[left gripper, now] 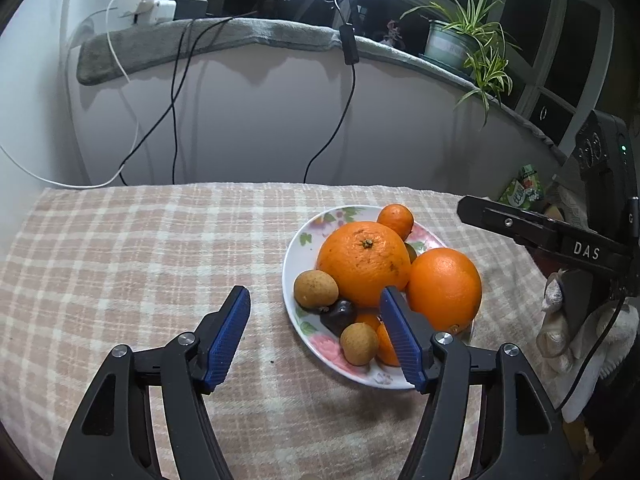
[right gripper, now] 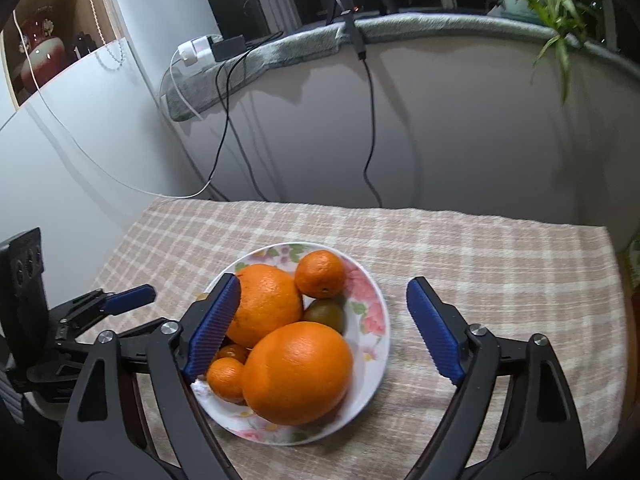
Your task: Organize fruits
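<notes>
A floral plate [left gripper: 298,248] [right gripper: 370,312] on the checked cloth holds two big oranges [left gripper: 363,262] [right gripper: 298,372], small tangerines [left gripper: 396,220] [right gripper: 320,274], two brown longans [left gripper: 316,289], a dark fruit [left gripper: 339,314] and a greenish fruit [right gripper: 325,315]. My left gripper [left gripper: 314,300] is open and empty, hovering over the plate's left edge. My right gripper [right gripper: 324,288] is open and empty above the plate, straddling the fruit; it also shows in the left wrist view [left gripper: 560,236].
The checked tablecloth [left gripper: 140,248] covers the table, with bare cloth left of the plate. Cables [left gripper: 176,92] hang down the back wall. A potted plant [left gripper: 460,36] stands on the grey-covered sill. A green packet [left gripper: 524,190] lies at far right.
</notes>
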`<state>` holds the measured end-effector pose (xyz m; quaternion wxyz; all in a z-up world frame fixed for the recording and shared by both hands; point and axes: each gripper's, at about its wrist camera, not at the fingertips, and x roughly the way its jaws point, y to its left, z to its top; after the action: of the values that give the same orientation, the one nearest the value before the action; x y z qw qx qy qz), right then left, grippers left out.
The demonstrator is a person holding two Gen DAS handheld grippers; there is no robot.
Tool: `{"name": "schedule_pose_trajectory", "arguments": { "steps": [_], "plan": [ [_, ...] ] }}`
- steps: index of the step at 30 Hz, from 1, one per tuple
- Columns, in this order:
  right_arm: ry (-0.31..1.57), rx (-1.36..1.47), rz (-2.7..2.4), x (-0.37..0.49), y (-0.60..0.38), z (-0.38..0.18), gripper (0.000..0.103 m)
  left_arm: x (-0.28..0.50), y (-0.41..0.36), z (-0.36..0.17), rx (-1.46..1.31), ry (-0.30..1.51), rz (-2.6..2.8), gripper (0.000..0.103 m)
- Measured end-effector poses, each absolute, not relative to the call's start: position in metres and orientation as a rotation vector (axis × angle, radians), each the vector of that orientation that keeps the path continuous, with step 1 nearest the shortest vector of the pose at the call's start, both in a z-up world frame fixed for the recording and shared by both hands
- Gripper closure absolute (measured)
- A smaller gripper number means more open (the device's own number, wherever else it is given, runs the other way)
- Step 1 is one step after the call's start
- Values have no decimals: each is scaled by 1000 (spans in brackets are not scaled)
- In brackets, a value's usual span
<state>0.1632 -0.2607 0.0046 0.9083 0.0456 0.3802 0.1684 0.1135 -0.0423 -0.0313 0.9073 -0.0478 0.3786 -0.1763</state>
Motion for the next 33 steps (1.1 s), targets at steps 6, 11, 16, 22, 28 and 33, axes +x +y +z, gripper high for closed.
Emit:
{"name": "schedule_pose_trajectory", "arguments": {
  "steps": [6,11,16,22,28,33],
  "plan": [
    [684,21,260,140,-265,16,2,105,-44,-24,-77,754,-339,32],
    [615,-39,185,116,-268,24,0,97,-47,-21,-56,743,-312,31],
    [612,-26,176,103,-273,23,0,87,-49,-19,-52,732,-294,25],
    [639,12,156,88,-283,14,0,77,-49,-17,-52,724,-279,25],
    [664,35,153,83,-289,7,0,76,-49,-17,-65,728,-277,25],
    [668,43,163,83,-288,7,0,74,-51,-16,-59,722,-275,25]
  ]
}}
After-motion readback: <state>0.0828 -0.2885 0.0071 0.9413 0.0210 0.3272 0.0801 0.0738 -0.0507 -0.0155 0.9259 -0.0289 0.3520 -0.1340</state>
